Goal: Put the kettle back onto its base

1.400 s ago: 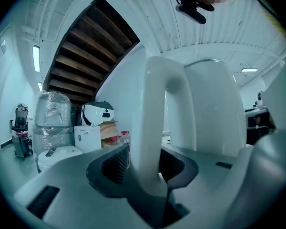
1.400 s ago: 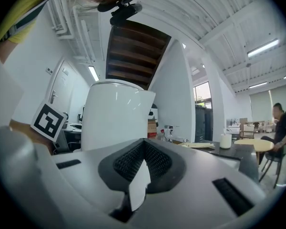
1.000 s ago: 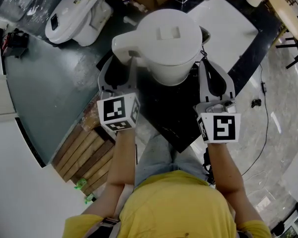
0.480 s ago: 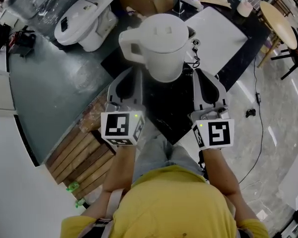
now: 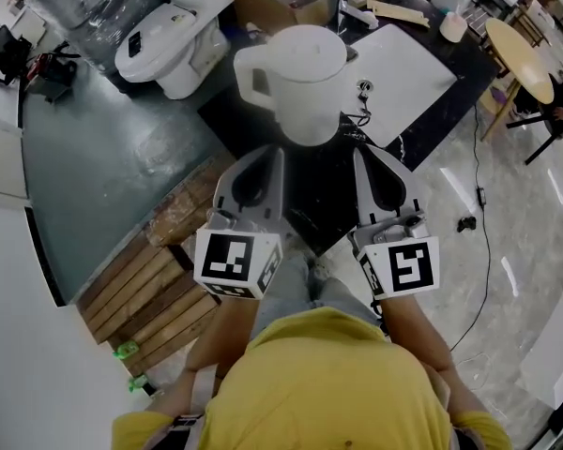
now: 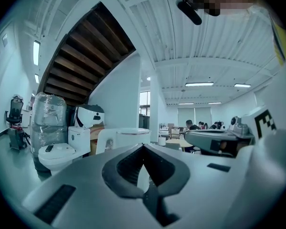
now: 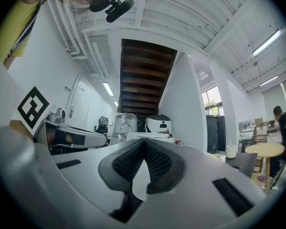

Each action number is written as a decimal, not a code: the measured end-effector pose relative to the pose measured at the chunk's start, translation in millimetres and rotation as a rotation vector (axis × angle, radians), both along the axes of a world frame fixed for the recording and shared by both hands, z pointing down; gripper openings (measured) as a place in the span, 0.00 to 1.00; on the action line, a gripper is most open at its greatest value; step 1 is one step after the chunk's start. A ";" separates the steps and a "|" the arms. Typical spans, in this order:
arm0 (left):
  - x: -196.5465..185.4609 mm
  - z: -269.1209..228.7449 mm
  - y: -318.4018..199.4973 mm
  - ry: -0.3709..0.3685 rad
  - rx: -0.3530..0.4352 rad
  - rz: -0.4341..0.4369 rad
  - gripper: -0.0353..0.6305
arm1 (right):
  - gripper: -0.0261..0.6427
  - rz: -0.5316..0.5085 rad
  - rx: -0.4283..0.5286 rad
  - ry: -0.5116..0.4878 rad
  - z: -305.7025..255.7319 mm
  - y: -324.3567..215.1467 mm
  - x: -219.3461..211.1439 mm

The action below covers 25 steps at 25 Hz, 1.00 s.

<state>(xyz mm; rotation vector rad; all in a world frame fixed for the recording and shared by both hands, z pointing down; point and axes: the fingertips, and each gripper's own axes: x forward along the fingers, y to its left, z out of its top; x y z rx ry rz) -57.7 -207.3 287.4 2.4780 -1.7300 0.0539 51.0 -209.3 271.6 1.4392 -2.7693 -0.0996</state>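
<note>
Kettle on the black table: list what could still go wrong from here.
1. The kettle hides its base in the head view, so whether it sits squarely cannot be told. If off-centre, it could rock or tip.
2. It stands near the black table's left edge with its handle toward that edge, so a knock might send it off.
3. A loose cord lies just right of it, and the right gripper, jaws shut, could snag it.

Bright, even light from ceiling strips [image 6: 199, 84]; gripper views bulge and darken at edges.
</note>
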 end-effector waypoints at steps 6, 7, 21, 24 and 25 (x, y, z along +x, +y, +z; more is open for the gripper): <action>14.5 -11.5 35.2 0.013 0.004 0.028 0.07 | 0.05 -0.041 -0.003 0.003 -14.3 37.3 -3.7; 17.3 -11.6 40.4 0.015 -0.002 0.038 0.07 | 0.05 -0.049 -0.008 0.000 -15.7 43.2 -5.1; 25.9 -12.6 71.8 0.021 -0.041 0.122 0.07 | 0.05 -0.069 -0.069 -0.009 -12.7 83.7 -25.4; 24.6 -12.9 69.2 0.020 -0.040 0.137 0.07 | 0.05 -0.055 -0.061 -0.007 -14.4 83.0 -27.5; 23.7 -13.4 69.0 0.019 -0.039 0.142 0.07 | 0.05 -0.048 -0.058 -0.008 -15.4 83.5 -28.1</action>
